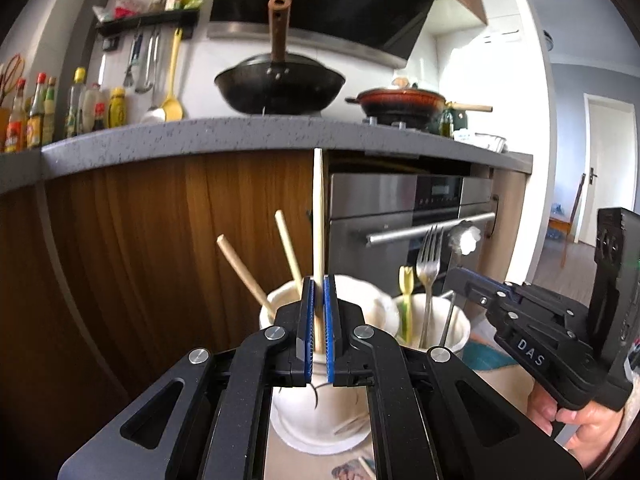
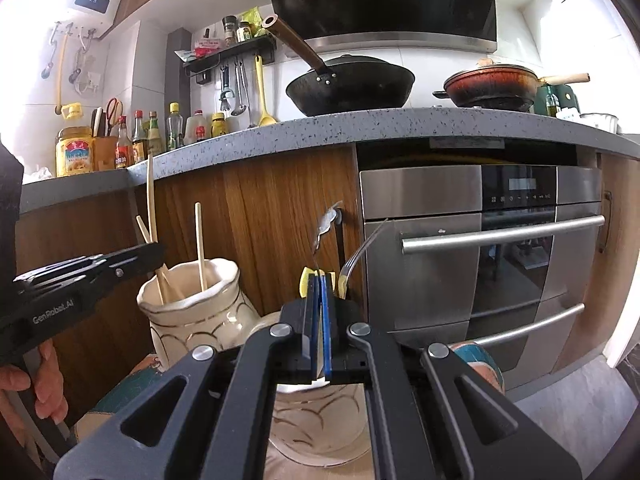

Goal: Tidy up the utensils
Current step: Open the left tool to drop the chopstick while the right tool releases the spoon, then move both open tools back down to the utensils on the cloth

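Two cream ceramic holders stand side by side on a patterned surface. My left gripper (image 1: 318,292) is shut on an upright wooden chopstick (image 1: 318,208) above the left holder (image 1: 360,304), which has two more chopsticks (image 1: 244,272) leaning in it. My right gripper (image 2: 321,292) is shut on the thin handle of a metal spoon (image 2: 326,222) over the right holder (image 2: 320,416). That holder also has a fork (image 2: 362,250) and a yellow utensil (image 2: 305,280). In the left wrist view the right holder (image 1: 452,328) shows the fork (image 1: 428,256), the spoon (image 1: 464,238) and the yellow utensil (image 1: 406,280).
A wooden cabinet front (image 1: 160,240) and a steel oven (image 2: 500,248) stand close behind the holders. A grey countertop (image 2: 360,124) above carries a black wok (image 2: 352,84), a red pan (image 2: 492,84) and bottles (image 2: 136,140). Loose chopsticks (image 1: 366,466) lie on the mat.
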`<state>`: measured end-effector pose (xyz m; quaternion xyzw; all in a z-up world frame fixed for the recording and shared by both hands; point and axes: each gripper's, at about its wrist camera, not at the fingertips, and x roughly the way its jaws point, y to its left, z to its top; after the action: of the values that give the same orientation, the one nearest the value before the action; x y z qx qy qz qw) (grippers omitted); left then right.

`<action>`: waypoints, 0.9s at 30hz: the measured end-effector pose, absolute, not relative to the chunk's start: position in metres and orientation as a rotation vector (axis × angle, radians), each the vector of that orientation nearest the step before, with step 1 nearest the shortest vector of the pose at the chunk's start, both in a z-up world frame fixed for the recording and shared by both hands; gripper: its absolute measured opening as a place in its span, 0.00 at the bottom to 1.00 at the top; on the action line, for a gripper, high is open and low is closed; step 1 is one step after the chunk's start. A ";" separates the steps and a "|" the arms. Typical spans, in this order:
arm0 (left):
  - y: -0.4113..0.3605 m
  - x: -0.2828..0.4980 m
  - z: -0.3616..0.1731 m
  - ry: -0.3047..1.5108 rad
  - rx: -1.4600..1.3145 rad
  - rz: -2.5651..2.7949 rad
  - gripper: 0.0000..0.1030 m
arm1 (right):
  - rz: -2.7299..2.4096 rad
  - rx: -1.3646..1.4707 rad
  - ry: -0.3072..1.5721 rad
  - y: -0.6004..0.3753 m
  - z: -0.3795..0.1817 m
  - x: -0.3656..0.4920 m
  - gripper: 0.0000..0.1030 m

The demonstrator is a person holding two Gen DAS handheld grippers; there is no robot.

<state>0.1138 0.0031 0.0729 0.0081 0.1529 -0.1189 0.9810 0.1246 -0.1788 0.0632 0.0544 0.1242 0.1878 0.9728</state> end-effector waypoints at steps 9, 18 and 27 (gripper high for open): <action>0.002 0.118 0.068 0.373 0.010 -0.223 0.08 | 0.352 0.114 0.239 -0.183 0.058 0.122 0.02; -0.002 0.108 0.079 0.367 0.010 -0.204 0.44 | 0.336 0.157 0.283 -0.192 0.053 0.122 0.47; 0.011 0.071 0.094 0.353 -0.026 -0.173 0.74 | 0.314 0.211 0.314 -0.213 0.055 0.086 0.88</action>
<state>0.0711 0.0111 0.0939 -0.0130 0.1754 -0.0858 0.9807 0.0860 -0.2126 0.0554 0.1045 0.1553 0.1555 0.9699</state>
